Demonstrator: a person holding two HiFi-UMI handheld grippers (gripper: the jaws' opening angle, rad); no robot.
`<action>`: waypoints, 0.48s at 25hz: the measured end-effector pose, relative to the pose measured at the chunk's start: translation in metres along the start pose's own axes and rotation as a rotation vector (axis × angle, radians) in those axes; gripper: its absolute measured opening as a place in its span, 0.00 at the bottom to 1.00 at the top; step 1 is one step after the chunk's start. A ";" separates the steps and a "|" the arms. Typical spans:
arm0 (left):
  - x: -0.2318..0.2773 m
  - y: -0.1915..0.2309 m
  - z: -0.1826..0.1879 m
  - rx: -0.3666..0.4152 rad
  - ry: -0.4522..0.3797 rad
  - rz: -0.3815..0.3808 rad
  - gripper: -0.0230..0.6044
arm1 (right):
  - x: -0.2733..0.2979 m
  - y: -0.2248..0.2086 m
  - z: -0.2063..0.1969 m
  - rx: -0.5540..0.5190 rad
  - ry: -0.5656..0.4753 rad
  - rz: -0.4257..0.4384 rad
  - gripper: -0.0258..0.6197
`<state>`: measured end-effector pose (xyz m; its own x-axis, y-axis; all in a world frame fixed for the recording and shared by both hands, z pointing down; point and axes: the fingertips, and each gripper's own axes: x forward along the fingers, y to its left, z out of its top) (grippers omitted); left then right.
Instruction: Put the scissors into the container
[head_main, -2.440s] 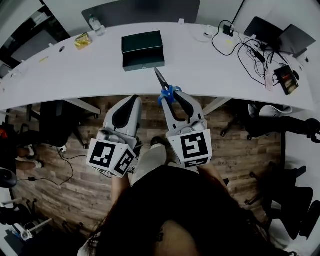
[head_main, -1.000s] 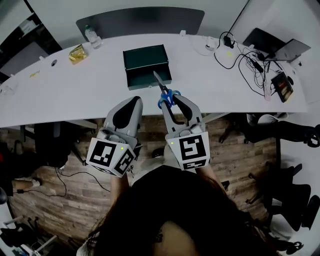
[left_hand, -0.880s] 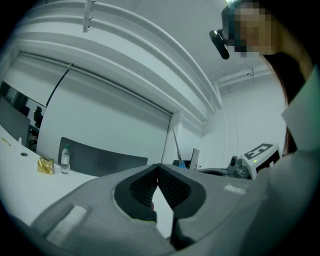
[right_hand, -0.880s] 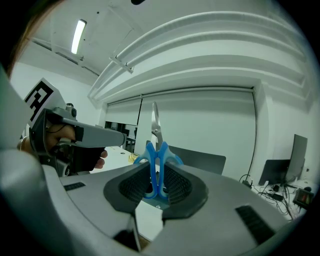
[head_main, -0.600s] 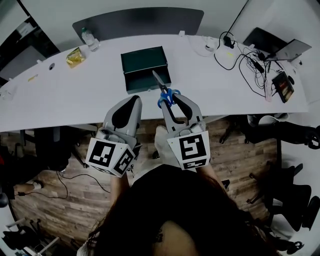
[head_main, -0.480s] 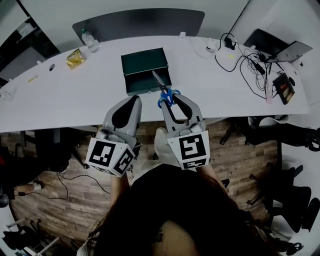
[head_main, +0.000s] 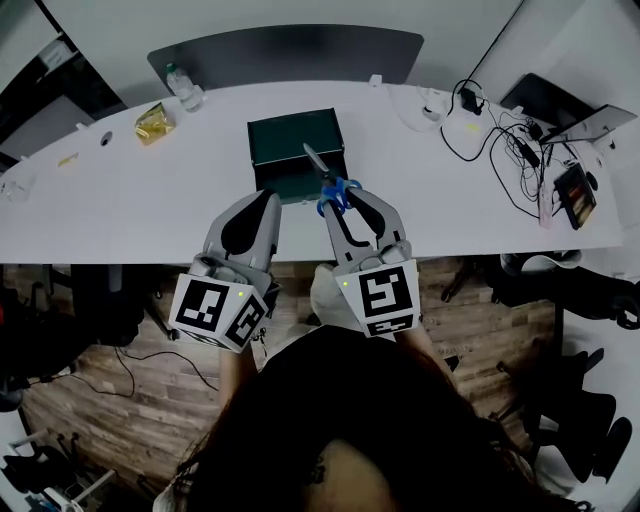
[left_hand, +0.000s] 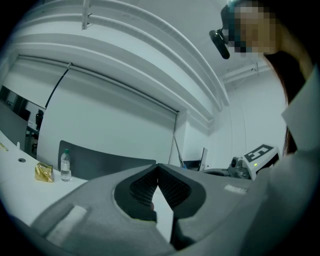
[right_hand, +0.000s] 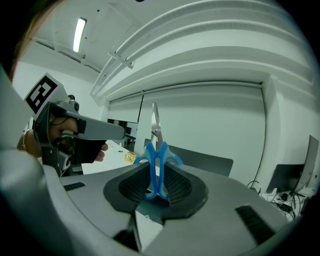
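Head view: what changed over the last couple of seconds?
The right gripper carried the scissors forward from the table's near edge; the blade tips now overlap the front of the container. Nothing was taken hold of or let go. Unchanged: its jaws stay clamped on the blue handles, the left gripper stays shut and empty alongside, and the container has not moved.

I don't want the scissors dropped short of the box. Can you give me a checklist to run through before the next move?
1. Right gripper shut on the scissors at the blue handles: ok.
2. Blades closed, pointing away from the jaws: ok.
3. Container open on top: ok.
4. In the head view the blade tip lies over the container: ok.
5. Tip's height above the rim: cannot tell.
6. Left gripper shut, empty, beside the container: ok.
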<state>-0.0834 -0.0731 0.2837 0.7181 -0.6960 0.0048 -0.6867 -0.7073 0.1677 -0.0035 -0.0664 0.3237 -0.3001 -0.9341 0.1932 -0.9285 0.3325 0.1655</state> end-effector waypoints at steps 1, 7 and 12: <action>0.003 0.002 0.001 0.002 0.000 0.003 0.05 | 0.004 -0.002 0.000 -0.005 0.002 0.005 0.18; 0.019 0.021 0.003 0.002 0.003 0.031 0.06 | 0.028 -0.009 -0.003 -0.036 0.021 0.045 0.18; 0.033 0.032 0.005 0.002 0.007 0.047 0.05 | 0.047 -0.017 -0.007 -0.065 0.035 0.077 0.18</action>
<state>-0.0820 -0.1191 0.2846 0.6861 -0.7272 0.0193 -0.7196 -0.6745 0.1649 -0.0004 -0.1148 0.3363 -0.3611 -0.9008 0.2414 -0.8865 0.4118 0.2108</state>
